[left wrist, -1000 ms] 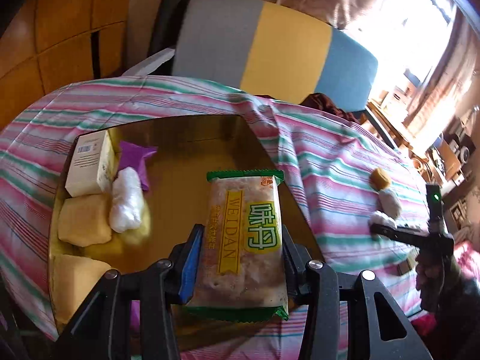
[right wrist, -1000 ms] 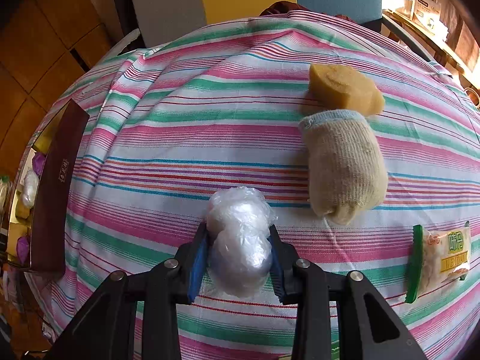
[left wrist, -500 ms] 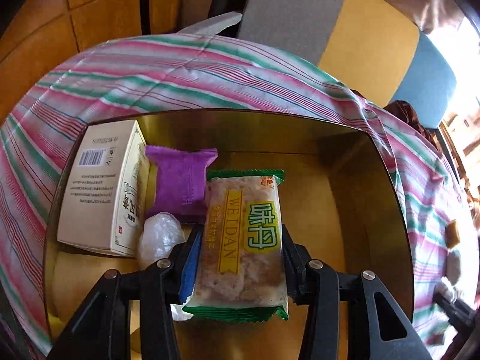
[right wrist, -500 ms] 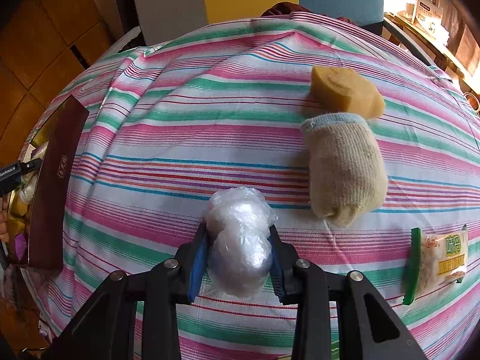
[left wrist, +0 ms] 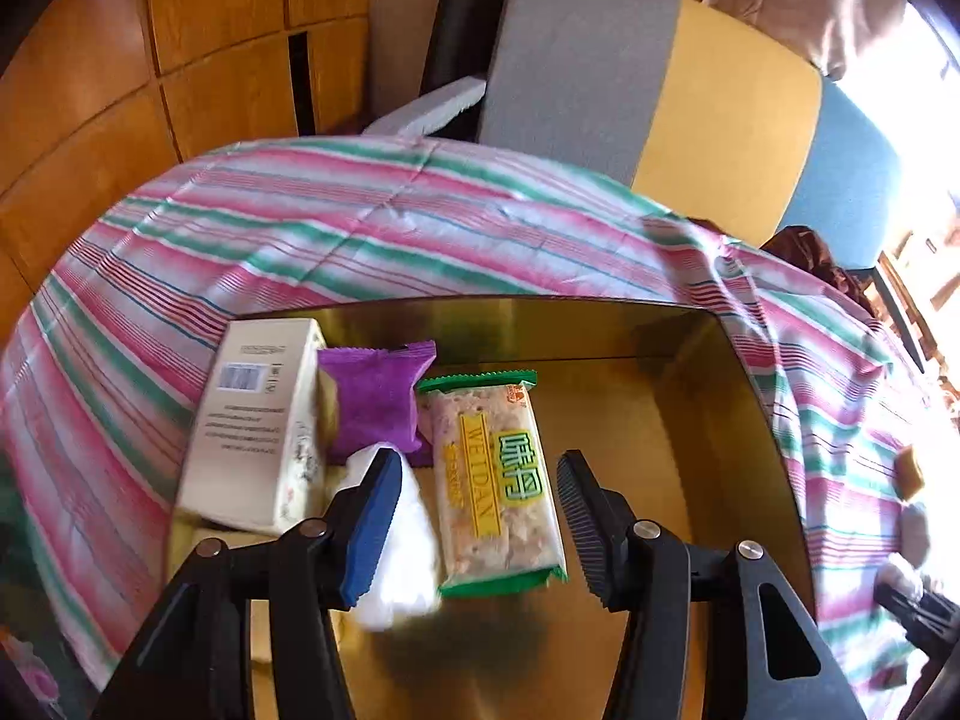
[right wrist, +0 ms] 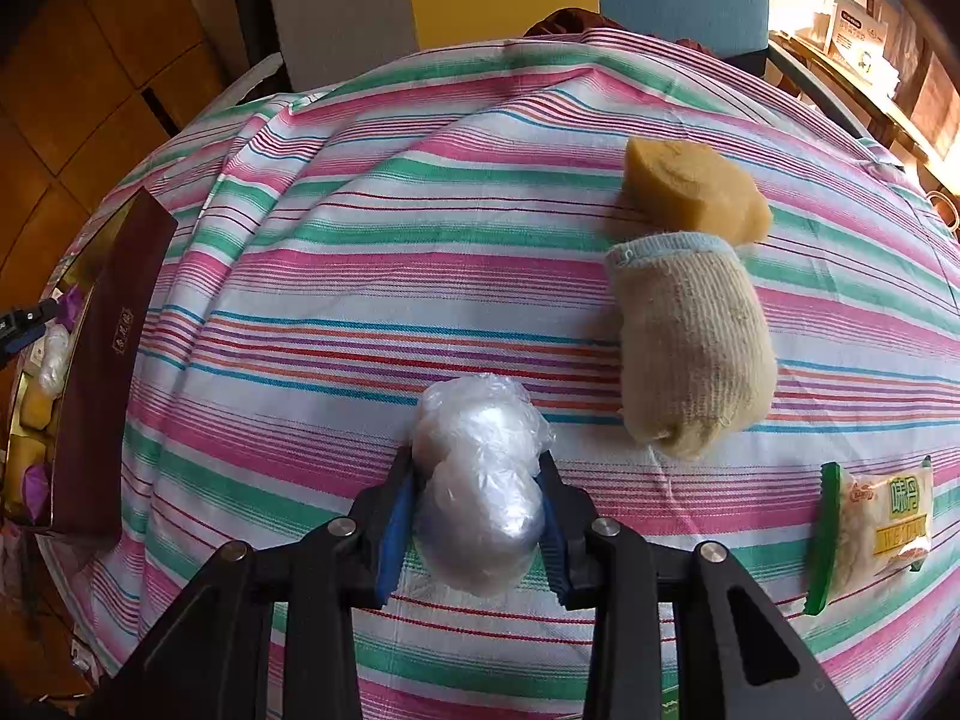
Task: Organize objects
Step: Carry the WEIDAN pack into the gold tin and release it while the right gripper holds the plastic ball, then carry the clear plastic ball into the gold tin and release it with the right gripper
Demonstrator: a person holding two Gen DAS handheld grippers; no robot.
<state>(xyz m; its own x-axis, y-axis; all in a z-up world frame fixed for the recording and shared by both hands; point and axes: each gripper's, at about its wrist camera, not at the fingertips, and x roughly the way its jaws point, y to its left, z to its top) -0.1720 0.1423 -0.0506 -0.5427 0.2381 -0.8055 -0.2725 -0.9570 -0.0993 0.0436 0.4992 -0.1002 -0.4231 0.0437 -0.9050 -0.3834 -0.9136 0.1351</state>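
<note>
My left gripper [left wrist: 474, 480] is open above the gold-lined box [left wrist: 690, 408]. A green-edged cracker packet [left wrist: 495, 486] lies flat on the box floor between the spread fingers. Beside it lie a purple packet [left wrist: 375, 399], a white carton [left wrist: 258, 426] and a clear plastic ball [left wrist: 408, 558]. My right gripper [right wrist: 477, 498] is shut on a crumpled clear plastic ball [right wrist: 480, 480] resting on the striped cloth [right wrist: 420, 240]. The box [right wrist: 102, 372] shows at the far left of the right wrist view.
On the cloth near my right gripper lie a beige knitted sock [right wrist: 690, 342], a tan sponge [right wrist: 690, 192] and a second cracker packet [right wrist: 876, 522]. A grey, yellow and blue chair back [left wrist: 660, 90] stands behind the table. Wooden panels [left wrist: 180, 60] line the left.
My left gripper has opened and let go of the cracker packet, which now lies in the box beside the purple packet. My right gripper stays shut on the plastic ball and has not moved.
</note>
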